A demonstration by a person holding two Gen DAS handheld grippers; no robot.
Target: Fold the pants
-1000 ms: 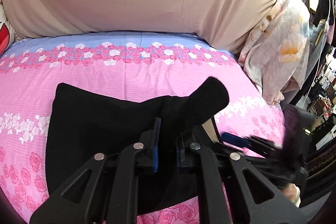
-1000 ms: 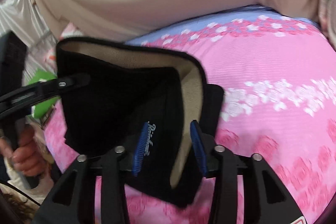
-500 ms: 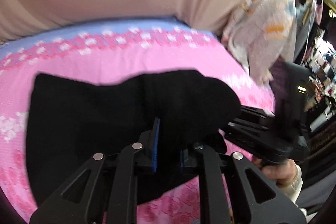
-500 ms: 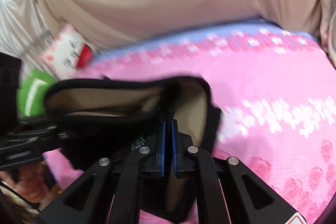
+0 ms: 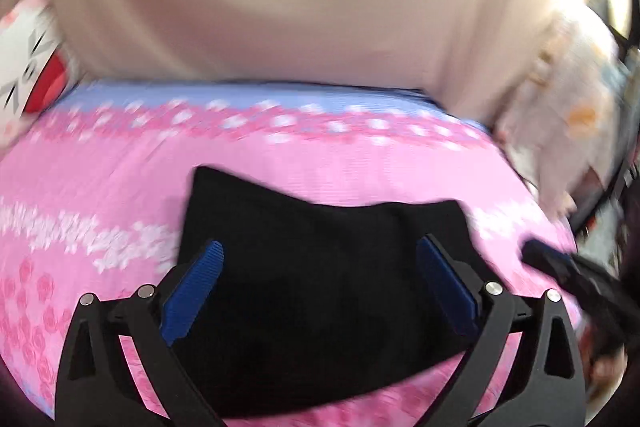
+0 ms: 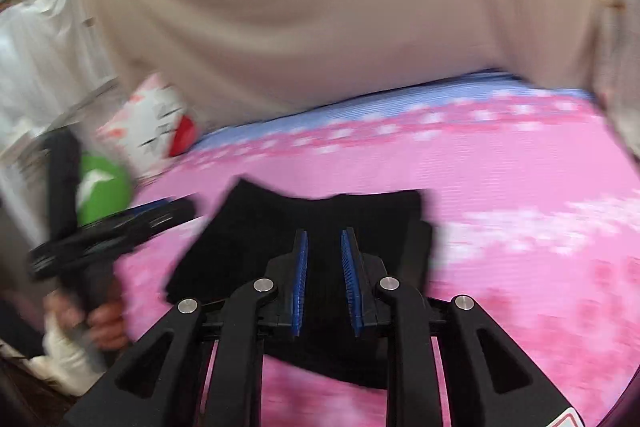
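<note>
Blurred black pants (image 5: pixel 320 291) on bedsheet (image 5: pixel 120 195), grippers' (image 5: pixel 320 263) (image 6: pixel 323 259) jaws apart, edges smeared

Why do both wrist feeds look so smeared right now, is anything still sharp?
Left wrist: motion blur smears the bedsheet and pants; left gripper stays sharp. Right wrist: same smear on the sheet and pillow; right gripper crisp. Fisheye bends both edges.
</note>
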